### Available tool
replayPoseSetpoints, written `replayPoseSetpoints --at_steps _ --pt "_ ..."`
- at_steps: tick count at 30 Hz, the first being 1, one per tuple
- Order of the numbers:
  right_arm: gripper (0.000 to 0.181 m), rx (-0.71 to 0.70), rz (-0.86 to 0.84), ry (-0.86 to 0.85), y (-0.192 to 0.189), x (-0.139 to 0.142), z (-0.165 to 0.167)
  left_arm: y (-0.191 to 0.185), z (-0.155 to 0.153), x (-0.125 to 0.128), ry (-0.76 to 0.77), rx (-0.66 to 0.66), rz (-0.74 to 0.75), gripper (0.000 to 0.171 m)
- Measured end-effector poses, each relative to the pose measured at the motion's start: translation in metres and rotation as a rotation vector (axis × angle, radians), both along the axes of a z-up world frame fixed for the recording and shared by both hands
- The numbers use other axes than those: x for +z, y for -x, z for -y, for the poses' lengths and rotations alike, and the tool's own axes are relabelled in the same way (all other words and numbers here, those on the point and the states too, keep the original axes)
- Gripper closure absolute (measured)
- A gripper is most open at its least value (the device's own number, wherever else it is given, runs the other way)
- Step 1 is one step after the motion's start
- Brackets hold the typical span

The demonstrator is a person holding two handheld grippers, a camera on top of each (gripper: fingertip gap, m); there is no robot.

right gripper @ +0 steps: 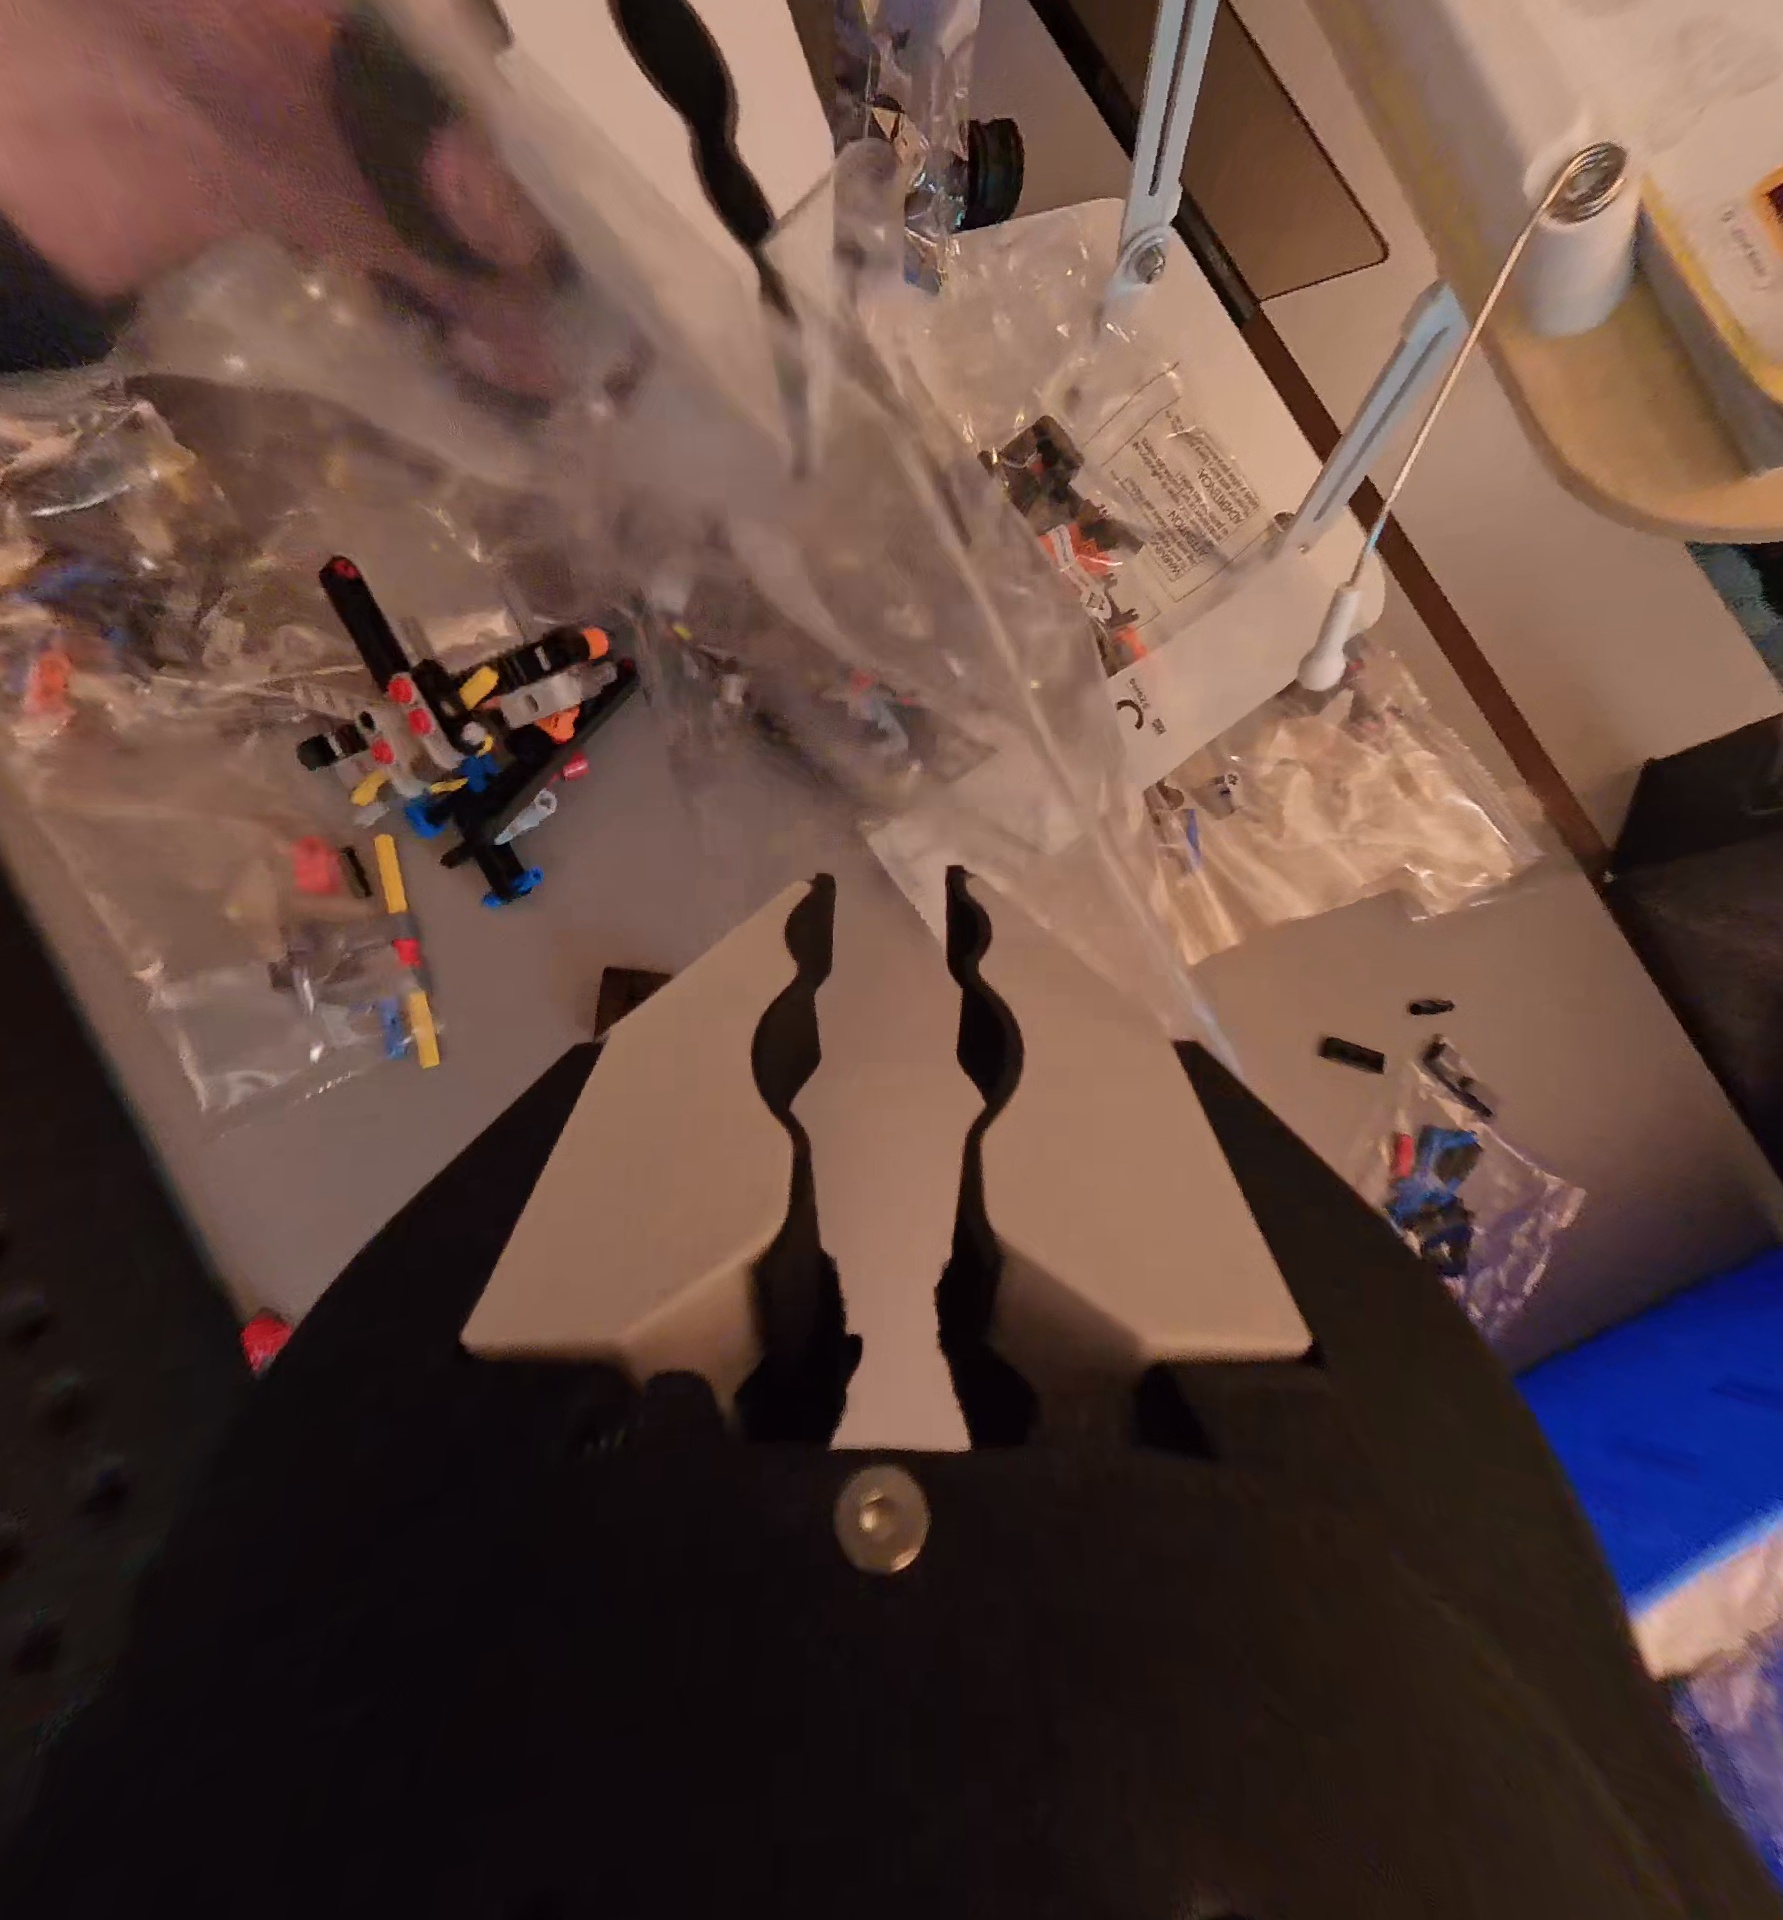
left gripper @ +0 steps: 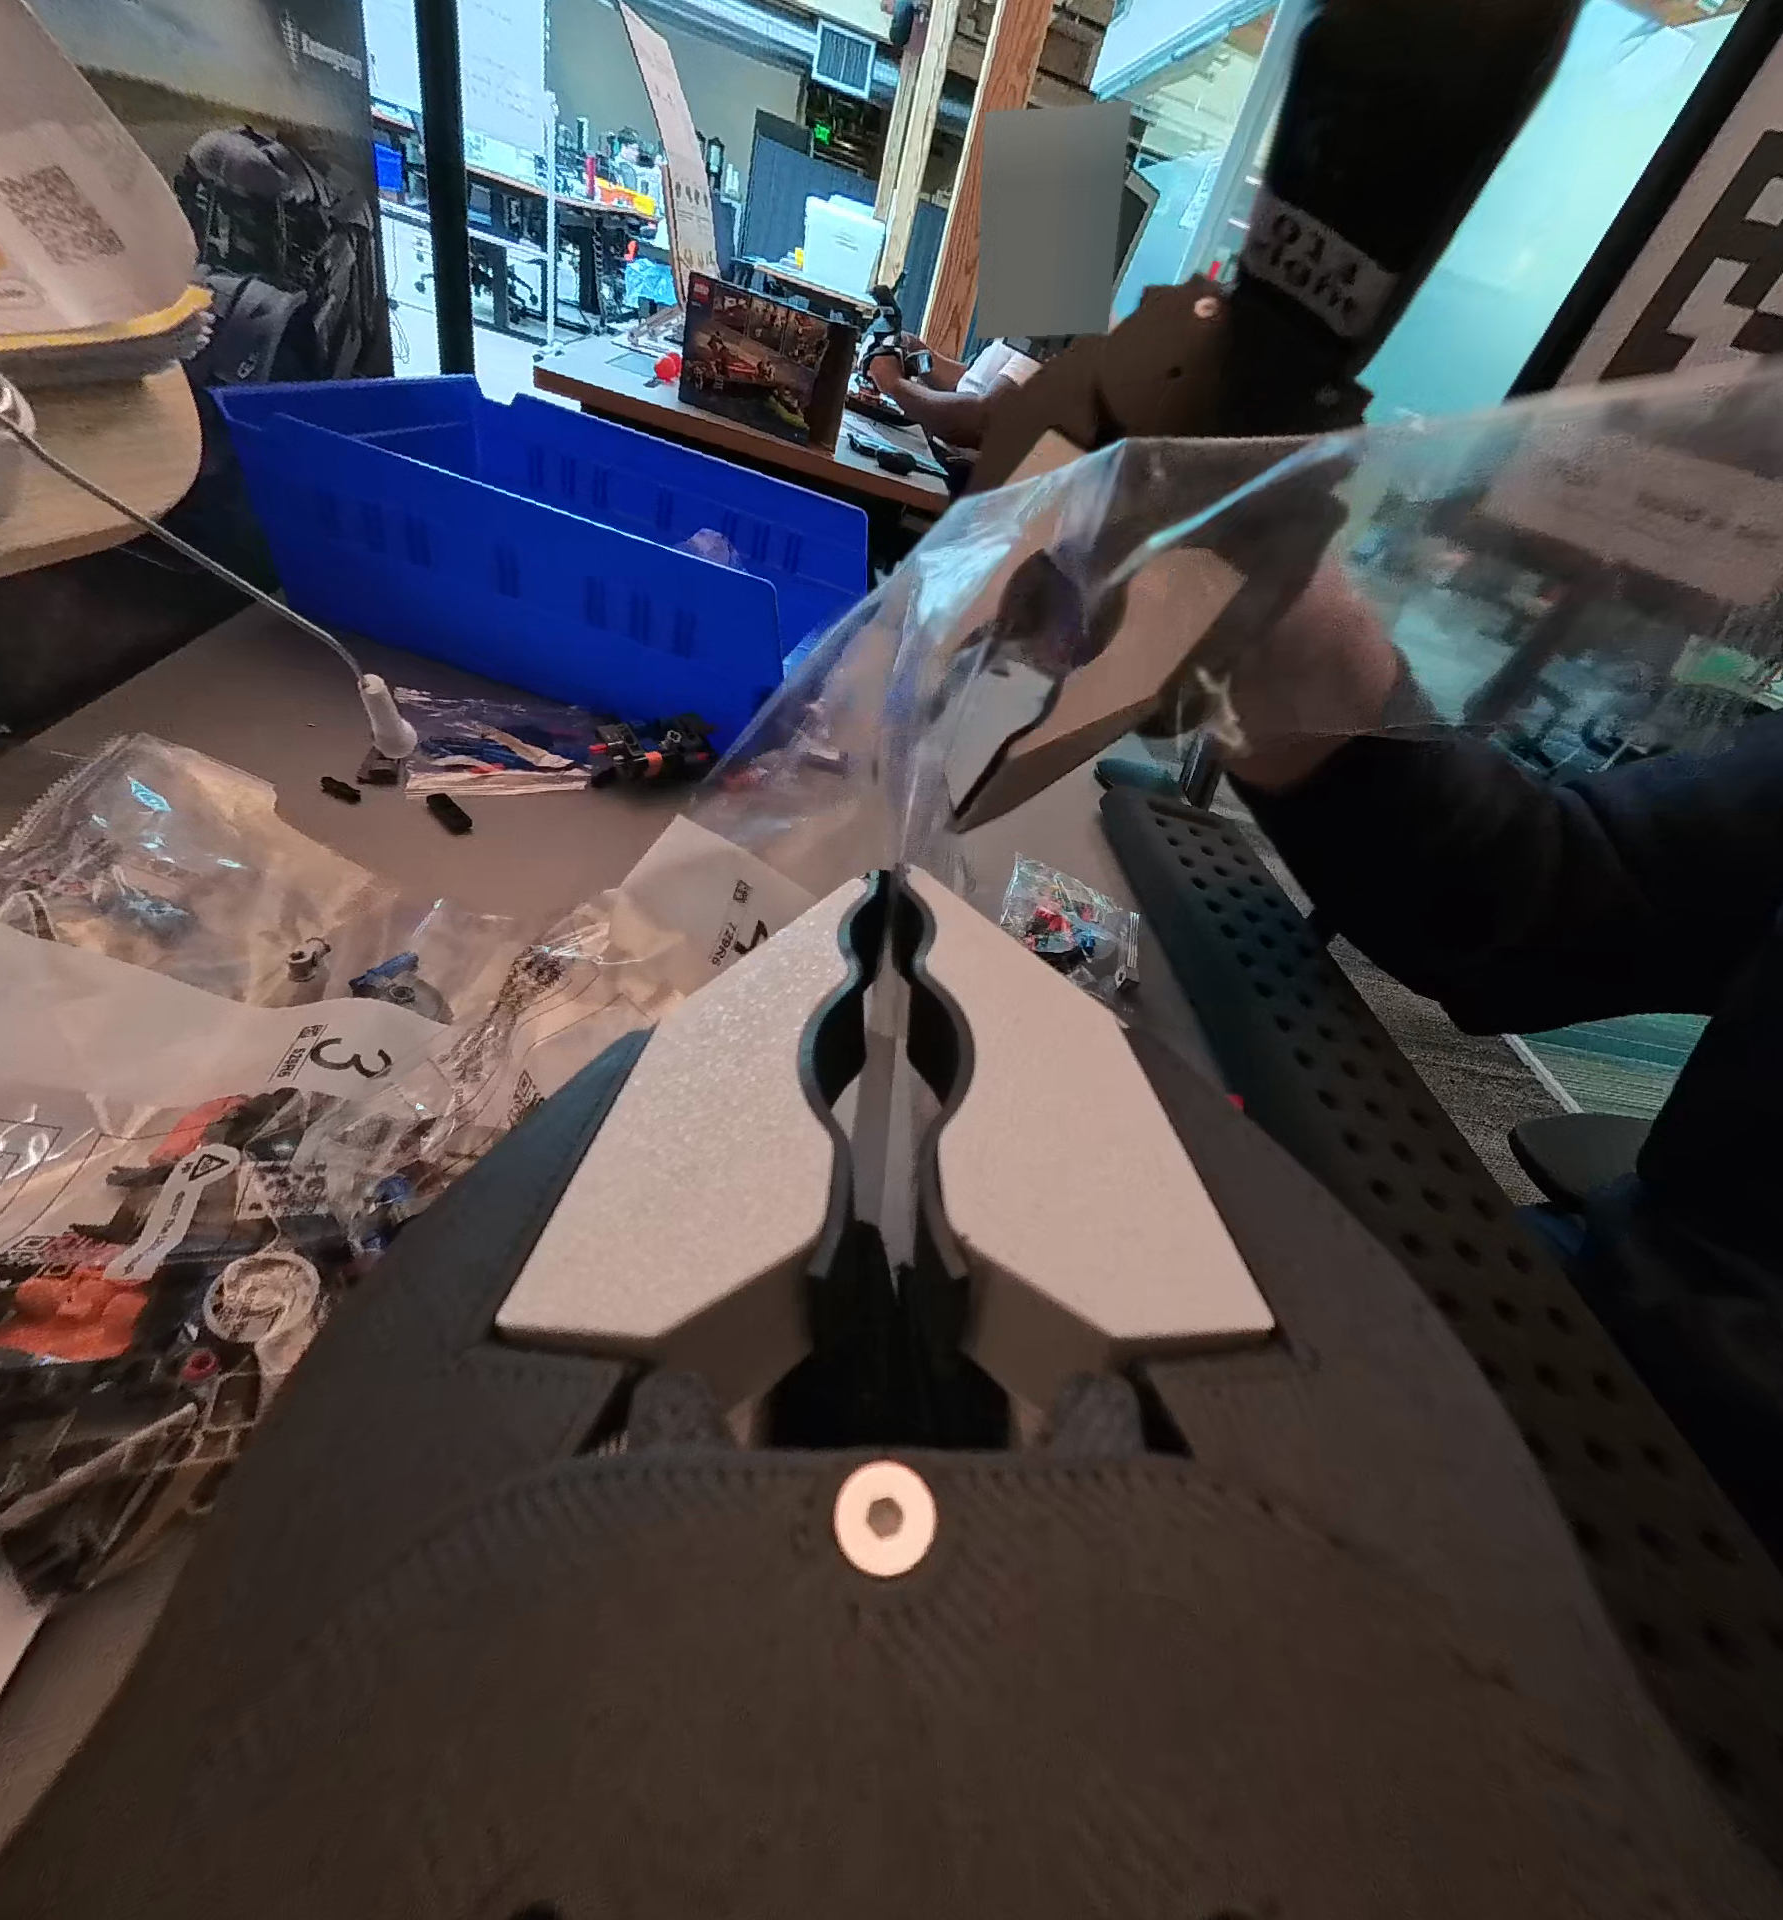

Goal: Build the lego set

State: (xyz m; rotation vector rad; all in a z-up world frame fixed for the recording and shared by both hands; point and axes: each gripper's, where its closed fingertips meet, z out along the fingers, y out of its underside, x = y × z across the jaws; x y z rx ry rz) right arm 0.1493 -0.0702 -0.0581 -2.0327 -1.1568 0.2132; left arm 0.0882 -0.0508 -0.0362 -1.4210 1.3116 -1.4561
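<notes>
While the left tool (left gripper: 892, 883) pinches the clear bag's (left gripper: 1126, 623) edge, the right tool (right gripper: 887, 883) gapes above the table (right gripper: 741, 831).

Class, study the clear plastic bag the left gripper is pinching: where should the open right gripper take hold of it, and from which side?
Probably the bag's free upper edge, opposite the left gripper's pinch, coming from above. The film hangs loose there, thin enough for the right gripper, whose jaws stand apart.
</notes>
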Motion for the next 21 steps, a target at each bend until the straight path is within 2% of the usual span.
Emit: replayPoseSetpoints --at_steps 2,4,6,8,11,14,16,21 --pt "0.162 0.022 -0.004 0.002 -0.004 0.004 0.017 0.000 0.000 0.000 -0.001 0.001 -0.002 0.171" --pt "0.159 0.071 -0.010 0.079 -0.004 -0.005 0.043 0.000 0.000 -0.001 -0.001 -0.001 -0.005 0.171" --pt "0.158 0.172 0.047 0.234 -0.002 -0.030 0.081 -0.001 0.001 -0.002 -0.001 -0.003 -0.010 0.171" --pt "0.158 0.205 0.171 0.273 -0.012 -0.056 0.102 -0.003 0.002 -0.003 -0.003 -0.007 -0.016 0.171" --pt "0.160 0.306 0.209 0.416 -0.011 -0.084 0.142 -0.003 0.003 -0.004 -0.006 -0.009 -0.020 0.171" --pt "0.157 0.340 0.233 0.536 -0.007 -0.107 0.163 -0.004 0.004 -0.004 -0.006 -0.010 -0.023 0.171" --pt "0.168 0.367 0.270 0.540 -0.008 -0.116 0.169 -0.004 0.005 -0.005 -0.008 -0.012 -0.025 0.171" --pt "0.173 0.422 0.237 0.527 0.002 -0.113 0.171 -0.003 0.004 -0.004 -0.009 -0.009 -0.023 0.171"
